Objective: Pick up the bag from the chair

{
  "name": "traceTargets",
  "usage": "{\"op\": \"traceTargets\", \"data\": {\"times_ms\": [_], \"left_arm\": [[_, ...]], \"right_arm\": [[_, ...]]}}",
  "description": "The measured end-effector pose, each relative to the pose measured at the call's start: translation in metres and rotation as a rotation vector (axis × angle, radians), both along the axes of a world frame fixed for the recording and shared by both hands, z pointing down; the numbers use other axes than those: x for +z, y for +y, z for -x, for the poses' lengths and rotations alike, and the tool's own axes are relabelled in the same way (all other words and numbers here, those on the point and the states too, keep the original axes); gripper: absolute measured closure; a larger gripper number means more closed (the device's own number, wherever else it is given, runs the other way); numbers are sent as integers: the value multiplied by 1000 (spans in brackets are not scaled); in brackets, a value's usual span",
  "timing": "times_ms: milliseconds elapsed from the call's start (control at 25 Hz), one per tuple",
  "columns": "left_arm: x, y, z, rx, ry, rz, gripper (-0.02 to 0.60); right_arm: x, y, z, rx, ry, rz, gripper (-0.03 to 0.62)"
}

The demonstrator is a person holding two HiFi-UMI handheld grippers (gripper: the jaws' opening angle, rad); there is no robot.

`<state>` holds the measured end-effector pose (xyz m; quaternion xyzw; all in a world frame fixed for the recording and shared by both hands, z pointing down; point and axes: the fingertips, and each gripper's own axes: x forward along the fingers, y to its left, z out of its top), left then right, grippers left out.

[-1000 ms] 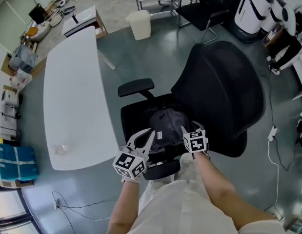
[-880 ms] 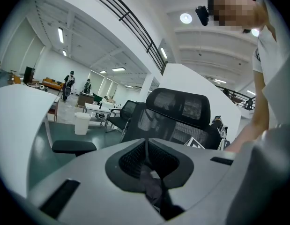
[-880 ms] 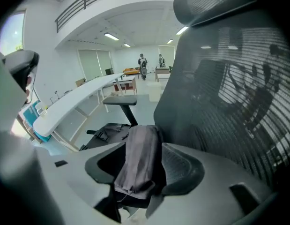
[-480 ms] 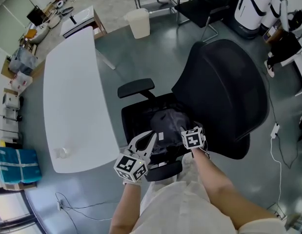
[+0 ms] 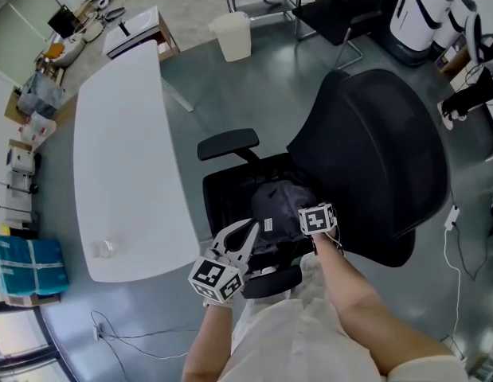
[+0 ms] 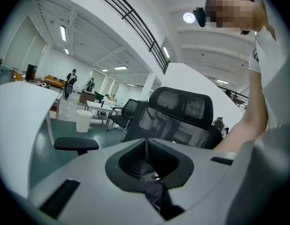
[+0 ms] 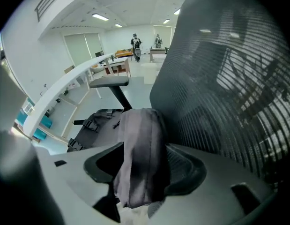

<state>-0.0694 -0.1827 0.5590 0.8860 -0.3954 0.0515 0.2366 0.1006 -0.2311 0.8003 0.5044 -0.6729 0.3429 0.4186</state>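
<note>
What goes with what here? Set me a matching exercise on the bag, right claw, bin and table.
1 bag
2 right claw
3 bin
4 table

a white, on the floor beyond the chair
b shut on the bag's grey fabric
c resting on the chair
d long, white, left of the chair

Pairs: 1-c, 2-b, 3-a, 4-d

Ceiling lights (image 6: 63, 33) shine brightly (edges fisheye-warped), little blur.

The bag (image 5: 279, 205) lay on the seat of the chair (image 5: 365, 150), with the chair's back just behind it. A table (image 5: 123, 150) stood left of the chair. A bin (image 5: 232, 37) stood far behind both.
</note>
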Motion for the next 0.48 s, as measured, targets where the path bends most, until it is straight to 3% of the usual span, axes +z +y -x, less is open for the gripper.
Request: {"op": "traceTargets", "data": {"times_ms": [200,480], "left_arm": [[3,2,5,-8,2,11,545],[4,3,15,-29,8,13,545]], "right_arm": [[13,1,1,28,-9,62,340],[12,1,-1,-14,27,84,448]]}}
